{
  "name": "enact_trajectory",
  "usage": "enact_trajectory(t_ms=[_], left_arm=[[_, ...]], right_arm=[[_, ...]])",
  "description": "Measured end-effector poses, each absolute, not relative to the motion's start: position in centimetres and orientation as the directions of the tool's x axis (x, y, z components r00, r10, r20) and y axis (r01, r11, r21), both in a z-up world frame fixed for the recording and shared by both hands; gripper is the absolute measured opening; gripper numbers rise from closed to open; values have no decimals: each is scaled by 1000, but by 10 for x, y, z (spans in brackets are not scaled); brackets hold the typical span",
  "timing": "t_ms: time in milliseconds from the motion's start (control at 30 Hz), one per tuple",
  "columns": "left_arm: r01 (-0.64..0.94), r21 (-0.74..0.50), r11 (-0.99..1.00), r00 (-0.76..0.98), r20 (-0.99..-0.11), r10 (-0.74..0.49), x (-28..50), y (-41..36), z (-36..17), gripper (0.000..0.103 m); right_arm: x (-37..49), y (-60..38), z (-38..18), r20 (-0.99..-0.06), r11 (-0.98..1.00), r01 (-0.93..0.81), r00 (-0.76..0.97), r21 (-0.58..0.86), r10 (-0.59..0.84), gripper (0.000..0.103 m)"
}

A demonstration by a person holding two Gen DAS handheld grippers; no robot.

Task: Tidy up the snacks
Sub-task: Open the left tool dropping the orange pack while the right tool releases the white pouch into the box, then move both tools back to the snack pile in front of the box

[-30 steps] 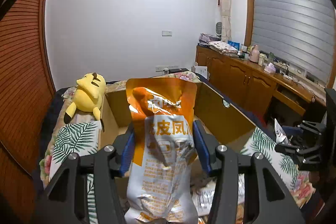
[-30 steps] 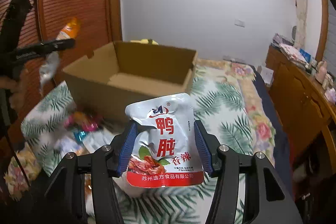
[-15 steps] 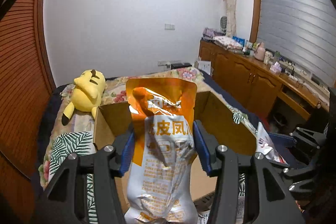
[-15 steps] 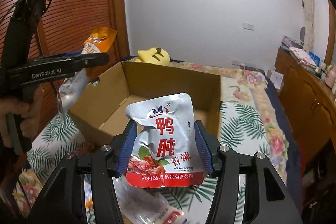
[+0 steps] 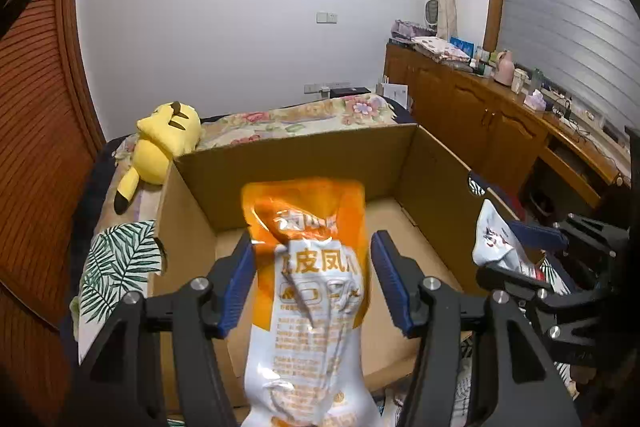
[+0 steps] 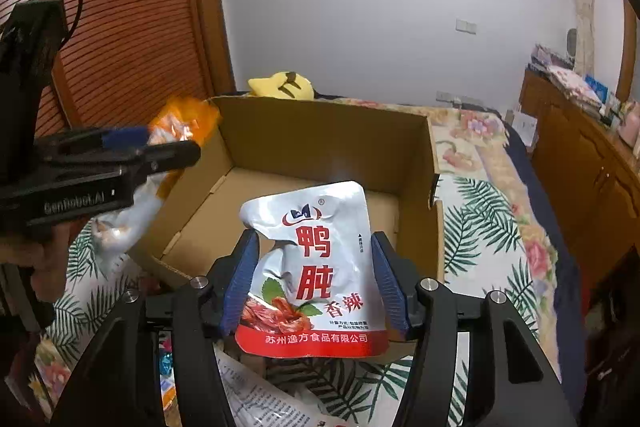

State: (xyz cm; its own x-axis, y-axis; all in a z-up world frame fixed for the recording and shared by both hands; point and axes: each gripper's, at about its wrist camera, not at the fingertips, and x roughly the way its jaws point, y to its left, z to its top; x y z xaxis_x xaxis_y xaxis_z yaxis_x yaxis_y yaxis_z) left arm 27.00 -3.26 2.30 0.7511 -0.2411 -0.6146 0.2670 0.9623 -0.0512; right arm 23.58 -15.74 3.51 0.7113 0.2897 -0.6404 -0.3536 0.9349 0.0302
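Observation:
My left gripper (image 5: 312, 267) is shut on an orange-and-white snack pouch (image 5: 316, 291) and holds it above the near edge of an open cardboard box (image 5: 304, 155). My right gripper (image 6: 314, 275) is shut on a silver-and-red snack pouch (image 6: 316, 267), held above the box's (image 6: 320, 123) near right corner. The box's inside looks bare. The left gripper with its orange pouch (image 6: 180, 123) shows at the left of the right wrist view. The right gripper with its silver pouch (image 5: 496, 239) shows at the right of the left wrist view.
The box stands on a bed with a leaf-print cover (image 6: 480, 227). A yellow plush toy (image 5: 164, 139) lies behind the box. Loose snack packets (image 6: 256, 399) lie on the bed in front of it. A wooden cabinet (image 5: 500, 123) runs along the right wall.
Both grippers have moved forward toward the box with their pouches held. The box now fills more of both views and its inside shows.

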Motion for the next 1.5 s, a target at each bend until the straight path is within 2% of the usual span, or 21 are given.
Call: enact_trajectory(t_ms=[333,467,500,533,567,767,833,933,1033,1133,1267,1500], left_arm=[[270,-33,962,757,-610,-233,270,-32,33,62],[268,-48,962,776,-581,-246,260,-26,38,65],[270,-47,962,780,-574,-247,257,-25,40,69],[273,-44,961,785,-567,-249,254,-24,41,76],[275,-42,960,792,-557,-251,249,-23,43,79],[312,-70,947,808,-505,-303,215,-10,50,80],[322,-65,945,816,-487,-312,203,-8,52,85],[330,-62,942,827,-463,-320,183,-3,52,86],[331,-89,939,831,-444,-335,163,4,46,92],[321,-98,942,840,-430,-330,146,11,34,94],[322,-131,938,824,-449,-345,130,17,8,94],[302,-107,947,807,-500,-314,114,12,-36,94]], right_arm=[[241,-151,31,-653,940,-341,705,28,276,62],[238,-150,30,-646,938,-344,709,32,282,75],[236,-150,31,-640,937,-347,713,36,288,76],[234,-150,32,-634,936,-351,715,41,296,76],[232,-150,34,-628,935,-353,718,44,300,76],[201,-159,46,-574,916,-394,734,76,363,76],[184,-164,49,-555,908,-410,738,83,385,76],[158,-169,50,-534,894,-440,737,87,415,76],[138,-174,44,-529,889,-448,735,92,425,76],[123,-179,32,-532,891,-441,732,105,425,76],[118,-182,11,-557,901,-426,730,81,395,76],[128,-182,-26,-610,884,-455,673,106,419,76]])
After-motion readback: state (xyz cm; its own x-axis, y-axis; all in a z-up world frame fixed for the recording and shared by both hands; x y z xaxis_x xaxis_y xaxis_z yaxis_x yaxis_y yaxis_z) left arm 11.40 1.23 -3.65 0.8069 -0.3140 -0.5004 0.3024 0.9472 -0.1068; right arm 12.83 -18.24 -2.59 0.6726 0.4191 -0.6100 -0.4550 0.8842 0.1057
